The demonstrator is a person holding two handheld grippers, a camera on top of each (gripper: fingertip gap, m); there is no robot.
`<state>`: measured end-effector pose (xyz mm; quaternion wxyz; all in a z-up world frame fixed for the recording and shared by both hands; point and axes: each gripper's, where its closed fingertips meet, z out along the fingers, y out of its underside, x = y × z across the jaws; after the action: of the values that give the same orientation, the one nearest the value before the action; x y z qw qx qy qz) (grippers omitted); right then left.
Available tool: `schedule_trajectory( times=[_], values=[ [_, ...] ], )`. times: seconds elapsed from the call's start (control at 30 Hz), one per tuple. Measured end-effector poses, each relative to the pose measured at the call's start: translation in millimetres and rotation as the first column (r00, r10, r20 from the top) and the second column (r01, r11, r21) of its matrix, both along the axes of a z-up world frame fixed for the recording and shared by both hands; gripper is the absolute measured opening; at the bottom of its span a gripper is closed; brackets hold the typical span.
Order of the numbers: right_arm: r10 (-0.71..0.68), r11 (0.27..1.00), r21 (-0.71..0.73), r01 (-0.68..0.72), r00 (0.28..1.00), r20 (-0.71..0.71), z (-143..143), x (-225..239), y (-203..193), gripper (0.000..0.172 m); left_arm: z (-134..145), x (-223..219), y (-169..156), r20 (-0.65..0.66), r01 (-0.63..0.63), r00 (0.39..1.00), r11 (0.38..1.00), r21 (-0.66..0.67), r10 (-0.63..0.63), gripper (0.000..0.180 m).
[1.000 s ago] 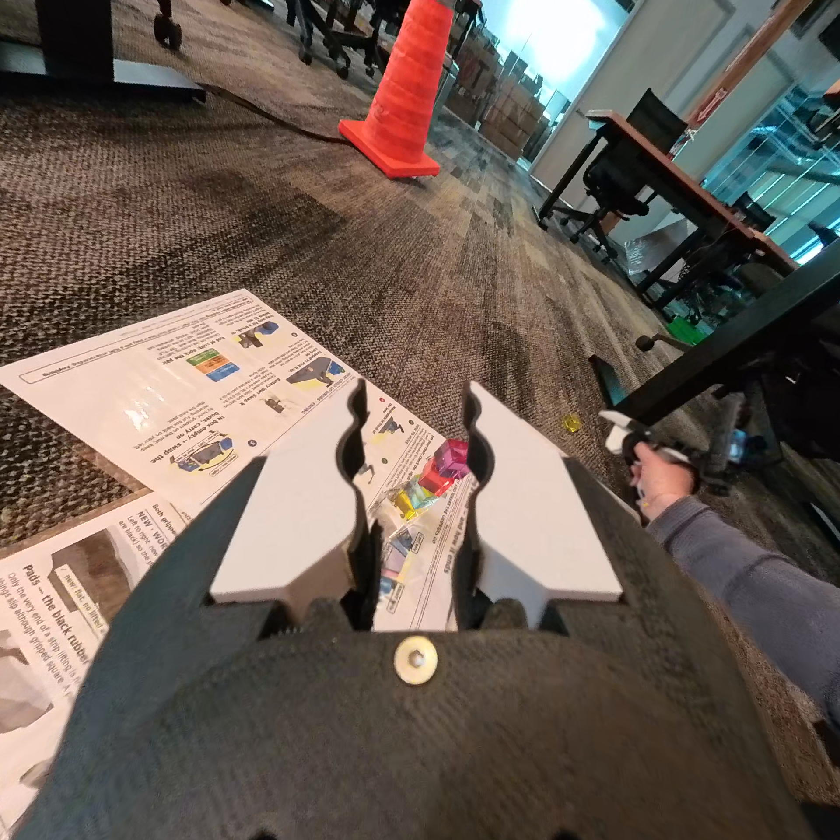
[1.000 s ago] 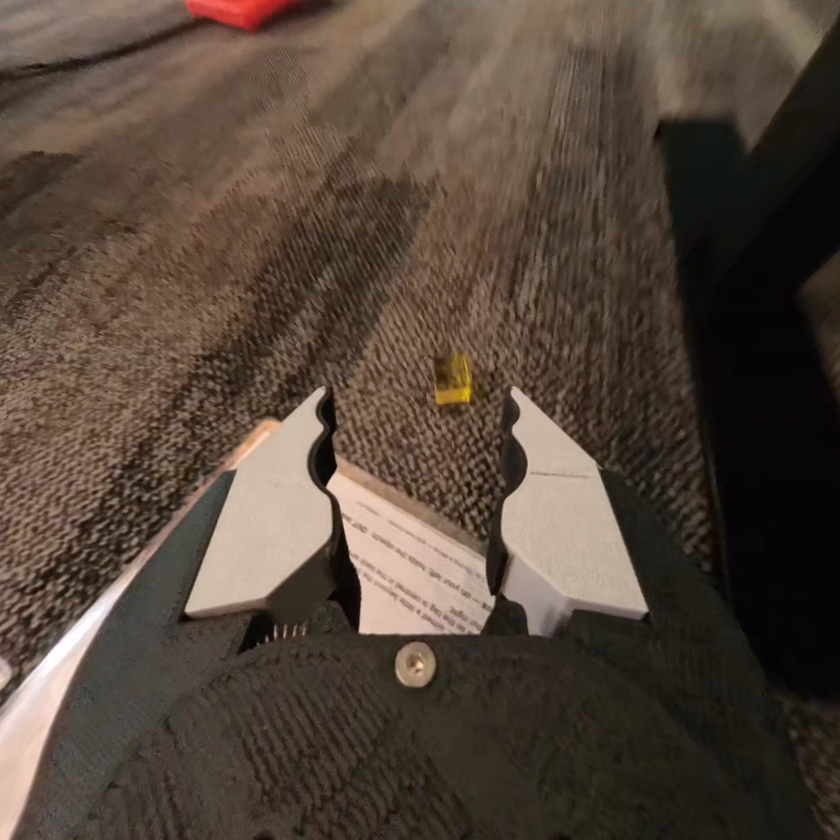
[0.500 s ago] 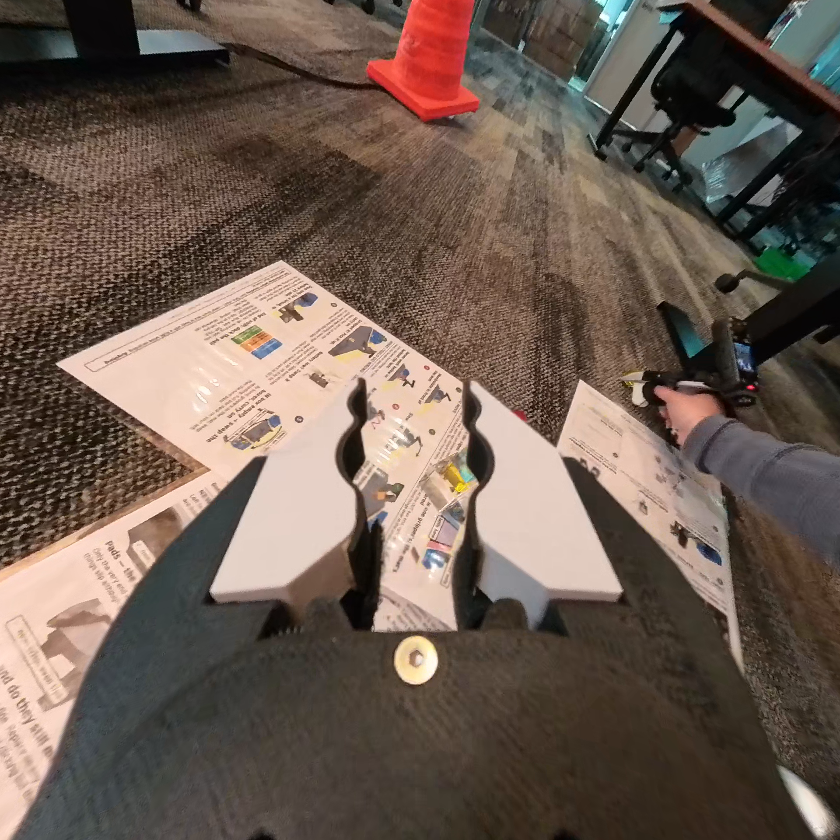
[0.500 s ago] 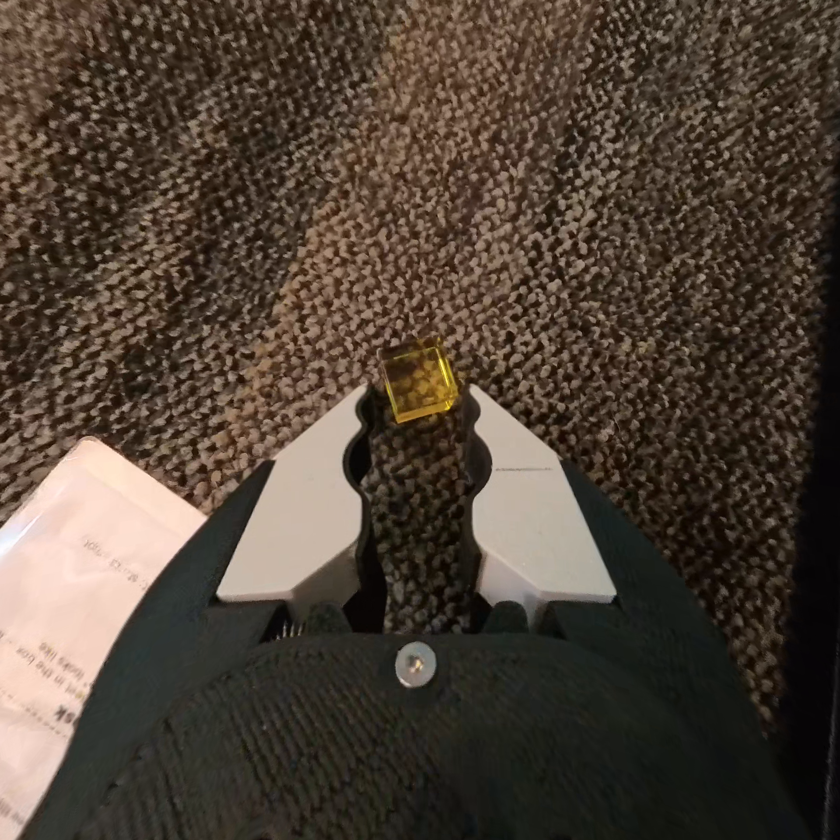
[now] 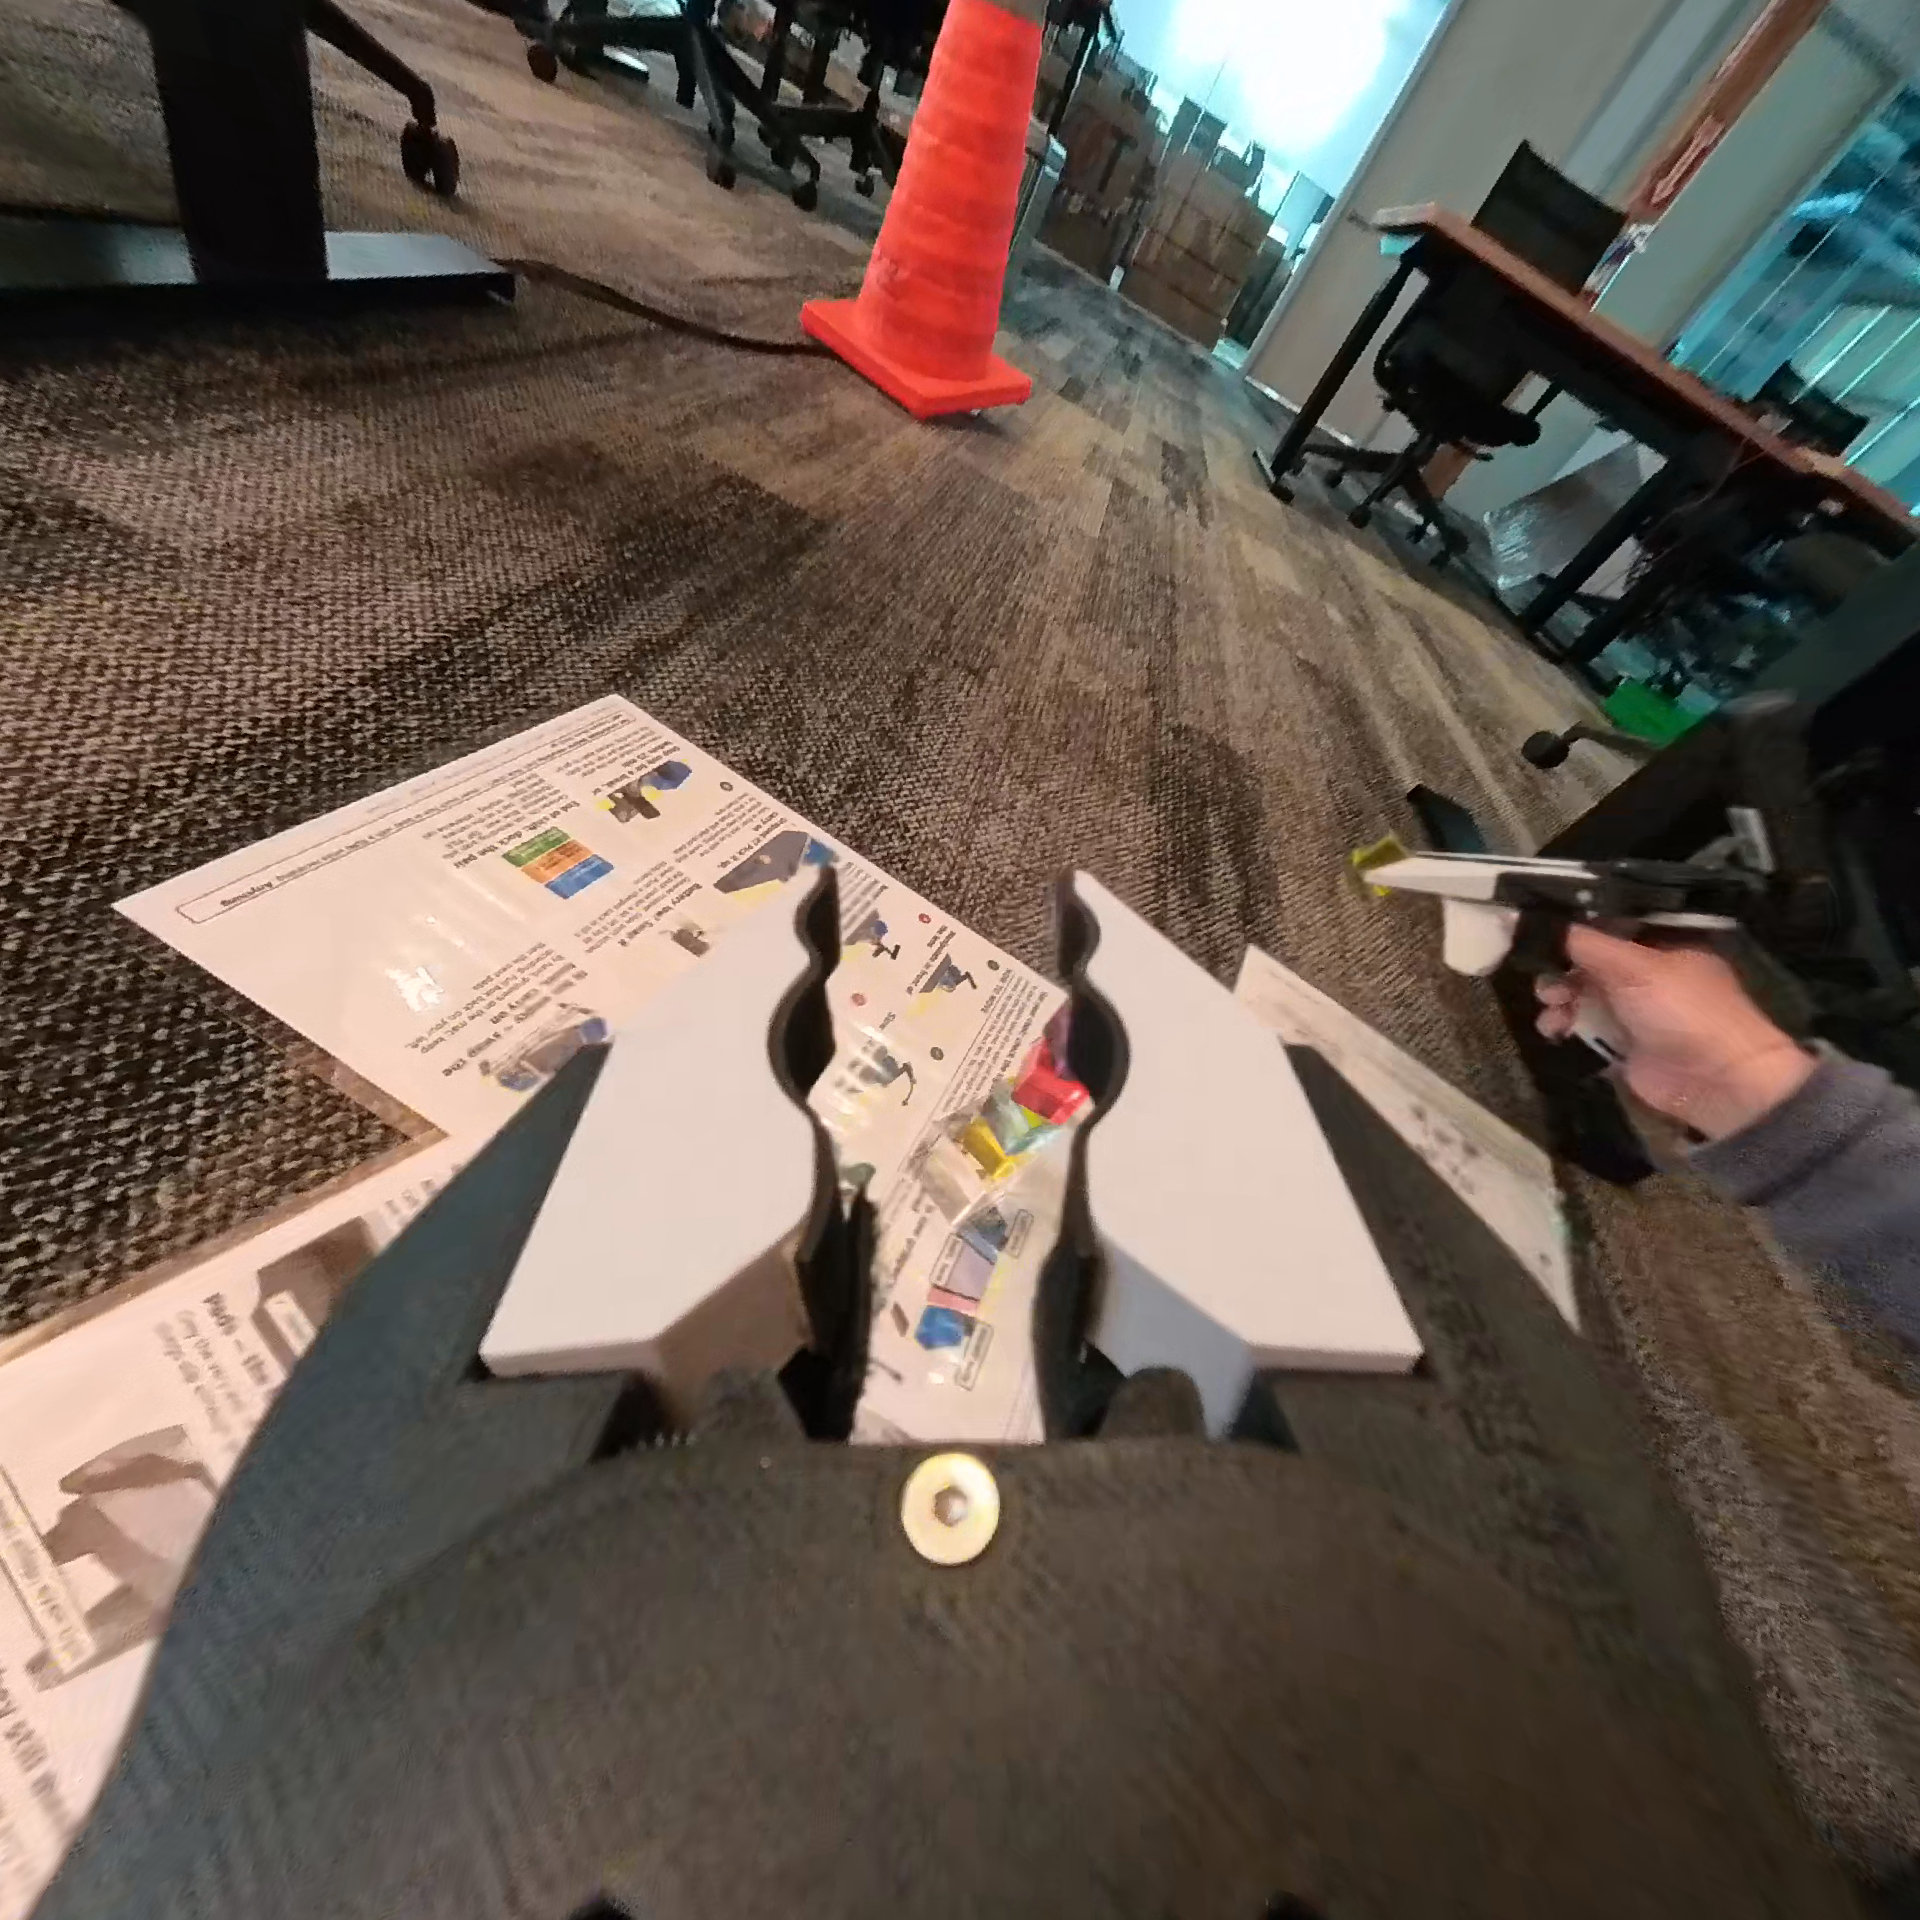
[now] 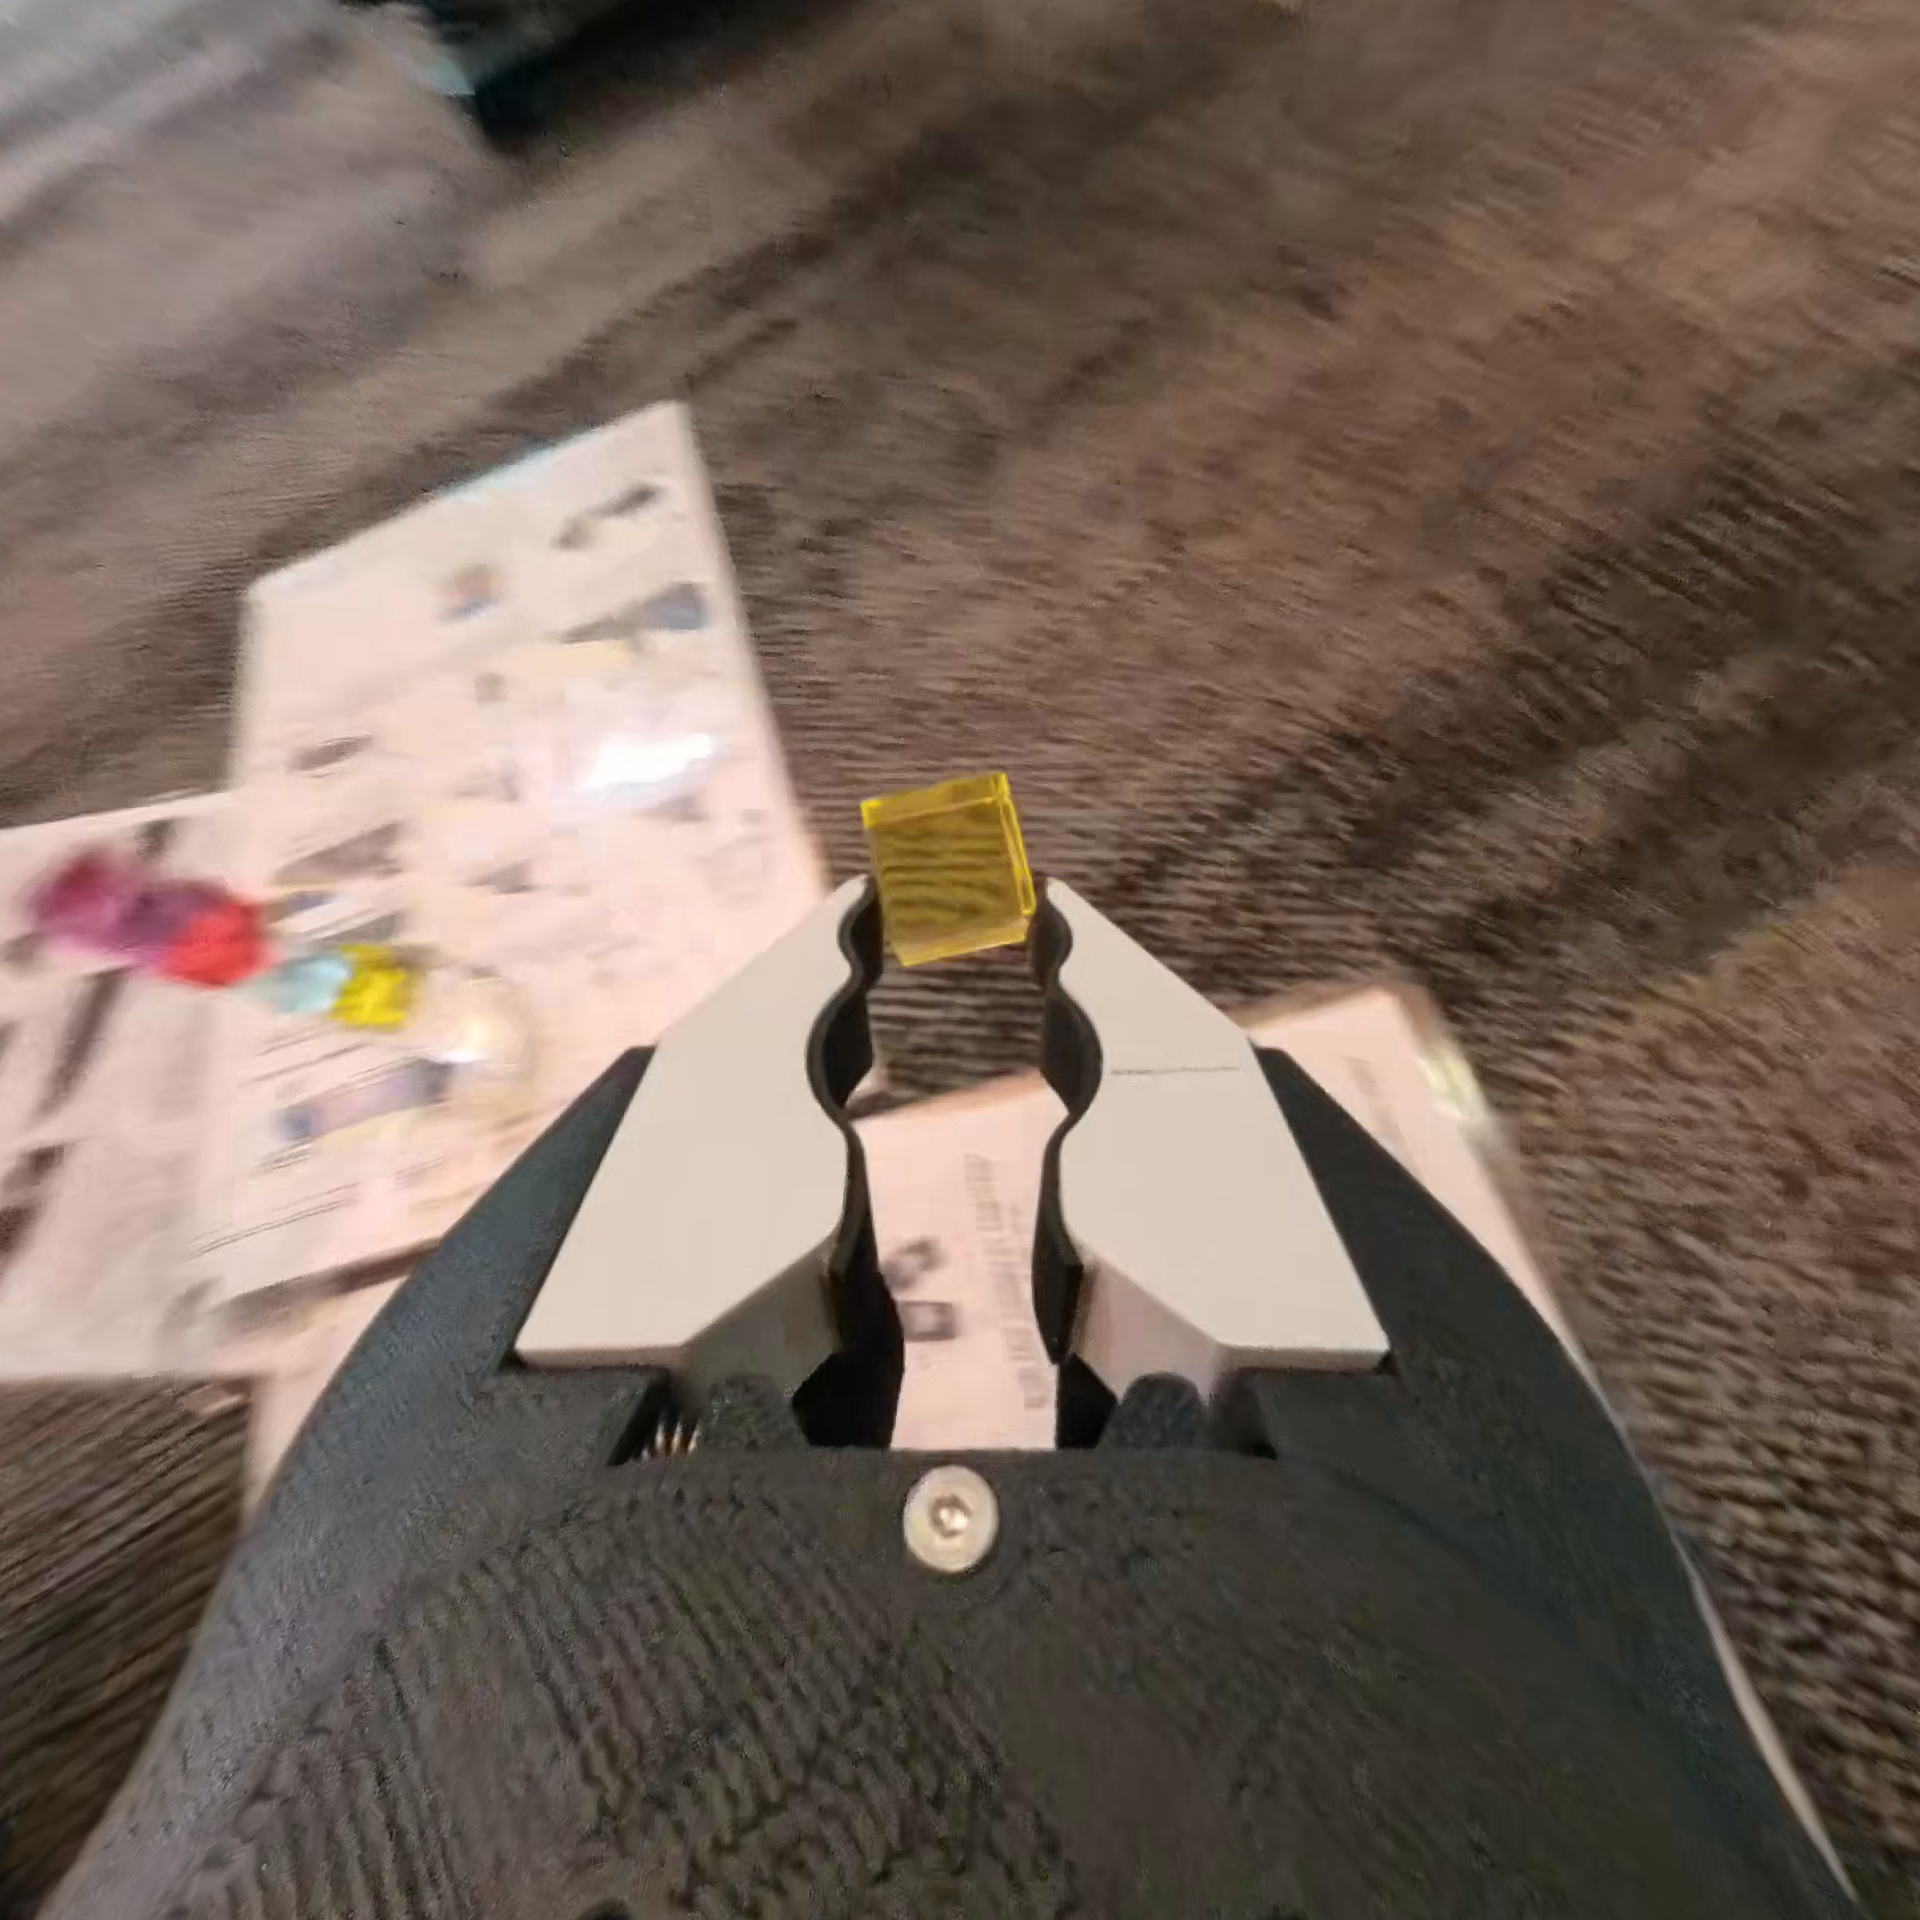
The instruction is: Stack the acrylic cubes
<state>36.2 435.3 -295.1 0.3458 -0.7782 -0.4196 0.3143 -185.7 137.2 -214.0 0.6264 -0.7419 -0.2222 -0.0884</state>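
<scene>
The right gripper has a small yellow cube pinched at the very tips of its two fingers, jaws closed down to the cube's width, the black pads pressing its left and right faces. More than half of the cube stands out beyond the tips, slightly rotated — a shallow hold. From the left wrist view the same gripper shows off to the right, held in a hand, the yellow cube at its tip well above the carpet. The cube is clear, hard-looking plastic with flat glossy faces; I judge it very light, stiff, not fragile, but slippery, and apt to twist or pop out of a tip pinch if squeezed unevenly. A surer hold would seat two opposite flat faces square and deeper between the pads, not on edges or corners. The left gripper hangs partly open, nothing between its fingers, over a printed sheet lying on the carpet. Just ahead of and below its right finger lies a cluster of small cubes — red, yellow, purple, pale blue — on the sheet. In the right view that cluster sits blurred, low and to the left of the held cube. A second sheet lies under the right gripper's fingers. Far ahead of the left gripper stands an orange cone, with desks and chairs beyond.
</scene>
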Motion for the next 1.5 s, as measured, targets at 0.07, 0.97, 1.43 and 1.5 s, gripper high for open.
schedule_trajectory(
  times=[0.07,0.97,1.43,1.5],
  values=[
    [0.102,0.995,-0.001,-0.102,0.994,-0.033,42.4,-26.5,-51.2,0.026,1.4,3.2,-1.1,0.036,0.009,0.999,1.000,0.027,-0.010,0.040],
    [0.178,0.982,0.063,-0.177,0.984,-0.001,31.1,-75.6,-191.9,0.026,11.7,70.7,-11.4,0.125,0.198,0.971,0.979,0.041,-0.201,0.040],
    [0.324,0.939,0.061,-0.339,0.930,0.177,-4.5,-140.5,-203.1,0.026,24.1,56.7,-8.1,0.063,0.149,0.986,0.987,0.068,-0.153,0.040],
    [0.310,0.941,0.075,-0.331,0.929,0.203,-10.4,-142.1,-202.9,0.026,22.9,53.4,-8.7,0.049,0.138,0.989,0.988,0.061,-0.141,0.040]
  ],
)
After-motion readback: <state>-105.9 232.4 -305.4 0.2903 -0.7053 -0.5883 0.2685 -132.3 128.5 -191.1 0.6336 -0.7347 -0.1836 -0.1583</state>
